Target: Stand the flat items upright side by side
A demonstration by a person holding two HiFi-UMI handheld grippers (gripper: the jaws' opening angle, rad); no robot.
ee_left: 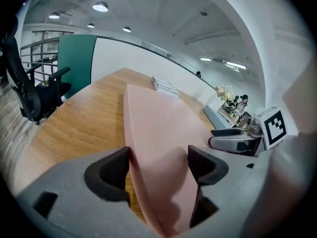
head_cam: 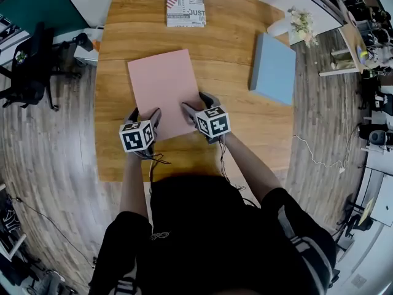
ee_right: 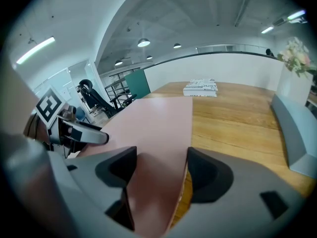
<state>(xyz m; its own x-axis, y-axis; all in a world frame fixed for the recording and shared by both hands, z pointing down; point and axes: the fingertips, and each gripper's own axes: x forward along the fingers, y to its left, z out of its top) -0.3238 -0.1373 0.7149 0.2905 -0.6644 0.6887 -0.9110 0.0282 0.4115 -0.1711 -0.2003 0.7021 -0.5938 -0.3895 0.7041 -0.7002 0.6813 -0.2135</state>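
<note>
**Progress at the first lift: no item yet upright**

Three flat items lie on the wooden table (head_cam: 123,155), each on its broad face and well apart from the others. The pink flat item (head_cam: 163,85) is at the centre, nearest the person. The blue flat item (head_cam: 273,68) is off to the right, and the patterned book (head_cam: 185,5) is at the far edge. None stands on edge and none is beside another, so the whole arrangement appears to remain to be done.

The left gripper (head_cam: 145,114) sits at the near left corner of the pink flat item and the right gripper (head_cam: 198,105) at its near right corner. In each gripper view the jaws stand wide apart with that corner lying between them. The pads do not visibly clamp it, so both grippers read as unclosed and holding nothing.

The step in hand is judged to be taking hold of the first item. Tilting it upright, then bringing the other two alongside, is left.
</note>
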